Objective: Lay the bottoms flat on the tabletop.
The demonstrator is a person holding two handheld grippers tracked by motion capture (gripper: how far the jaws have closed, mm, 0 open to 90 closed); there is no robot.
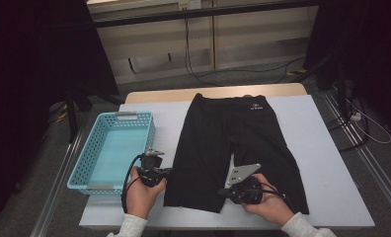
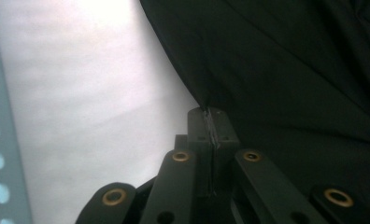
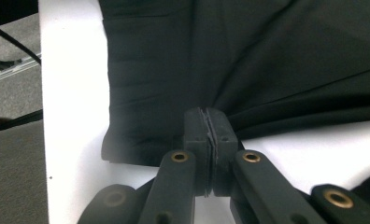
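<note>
Black shorts [image 1: 233,148], light blue perforated basket [image 1: 87,170], white table [image 1: 327,163]

High view above the table [image 1: 332,163]; 2 close gripper views, sharing black shorts [image 1: 233,143].

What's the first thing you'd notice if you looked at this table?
The black shorts spread flat across the middle of the white table, waistband at the far side. At the near hem, the left claw pinches the outer edge of one leg and the right claw pinches the cloth near the gap between the legs. A light blue basket sits at the table's left edge.
</note>
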